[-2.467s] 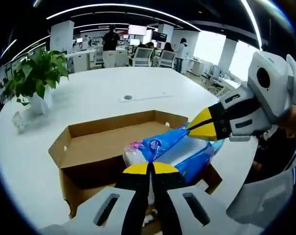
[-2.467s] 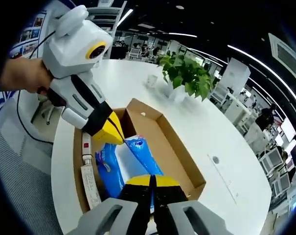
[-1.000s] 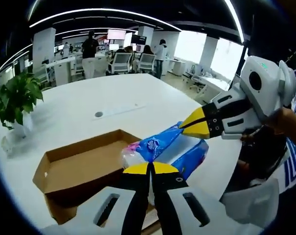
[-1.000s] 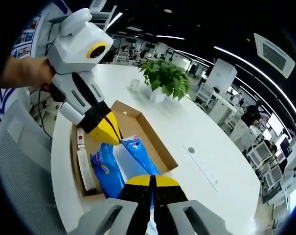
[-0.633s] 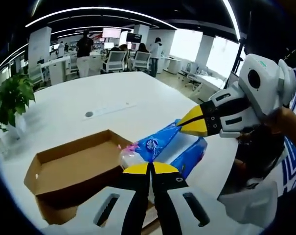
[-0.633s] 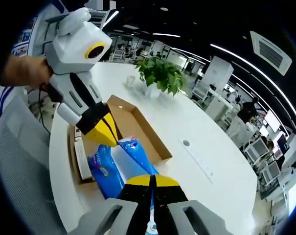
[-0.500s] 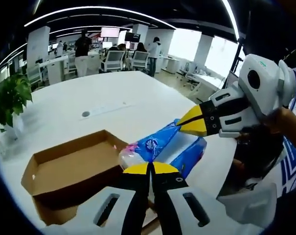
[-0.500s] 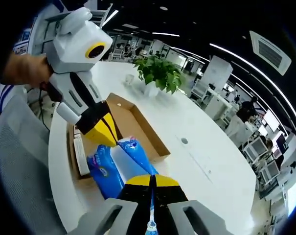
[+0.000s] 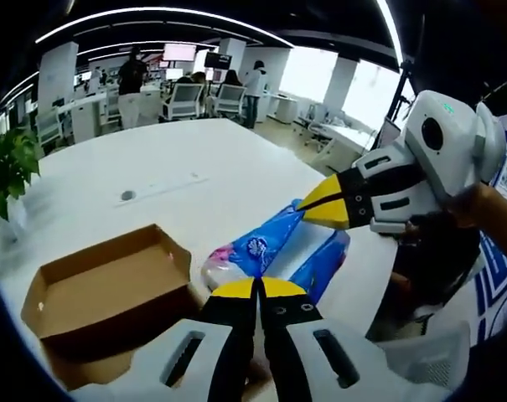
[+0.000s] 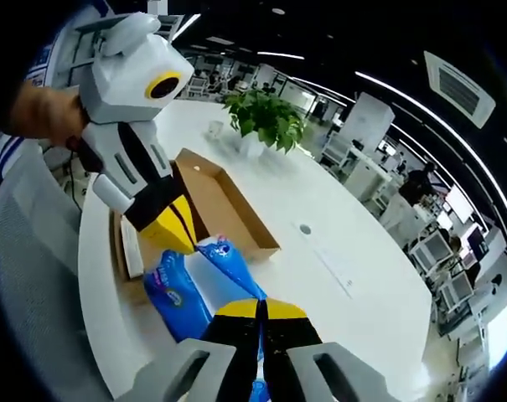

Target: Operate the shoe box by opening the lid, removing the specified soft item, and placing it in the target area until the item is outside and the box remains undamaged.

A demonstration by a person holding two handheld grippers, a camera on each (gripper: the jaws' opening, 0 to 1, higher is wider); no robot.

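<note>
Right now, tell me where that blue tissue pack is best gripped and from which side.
By its crimped wrapper ends, one from each side. The tissue pack is soft and bulky in the middle, while its plastic tapers to thin flaps. The left gripper pinches one end and the right gripper the other, both shut on it beside the shoe box.

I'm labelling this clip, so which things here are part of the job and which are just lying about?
Part of the job:
- cardboard box, open
- blue tissue pack, held between both grippers
- left gripper
- right gripper

Just lying about:
- potted plant
- white table
- office chairs far behind
</note>
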